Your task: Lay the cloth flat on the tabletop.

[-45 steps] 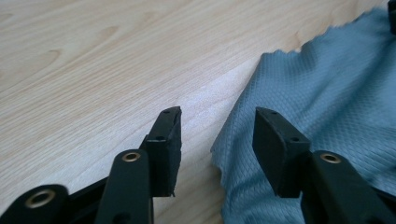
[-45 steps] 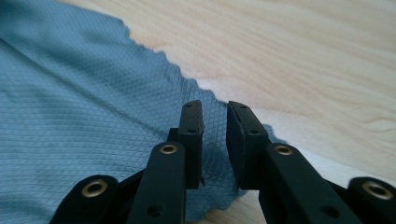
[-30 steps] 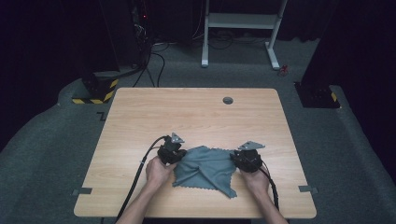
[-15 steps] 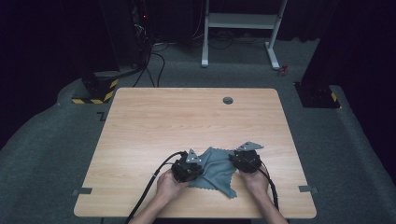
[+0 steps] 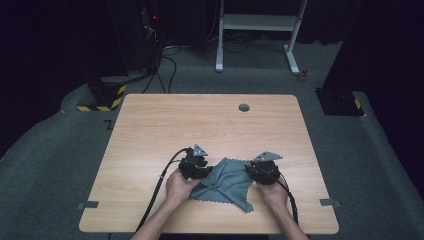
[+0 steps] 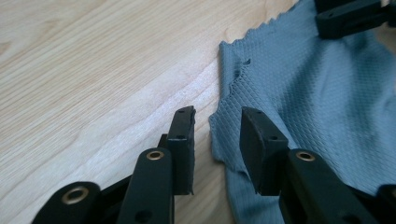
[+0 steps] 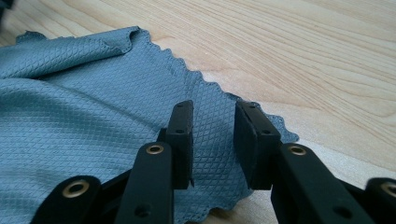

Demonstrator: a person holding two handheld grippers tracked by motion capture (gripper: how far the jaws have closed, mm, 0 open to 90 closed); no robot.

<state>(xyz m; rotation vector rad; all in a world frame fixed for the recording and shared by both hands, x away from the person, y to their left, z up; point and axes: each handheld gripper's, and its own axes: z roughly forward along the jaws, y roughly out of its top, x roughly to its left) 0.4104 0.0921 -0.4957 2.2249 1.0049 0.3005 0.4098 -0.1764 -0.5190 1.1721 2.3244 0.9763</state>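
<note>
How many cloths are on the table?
1. A grey cloth lies crumpled on the near part of the wooden table, between the left gripper and the right gripper. Nothing suggests another is hidden.

Cloth [image 5: 226, 182] on table [image 5: 150, 130] (near edge), between grippers.

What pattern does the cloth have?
Grey-blue cloth, fine diamond weave, scalloped edge; clearest in right gripper view.

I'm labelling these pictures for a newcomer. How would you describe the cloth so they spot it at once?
Start at the light wooden table and look along its near edge, between the two hands. The cloth lies crumpled there, between the left tongs and right tongs. It is the only soft thing: grey-blue, diamond-textured, with a zigzag edge.
</note>
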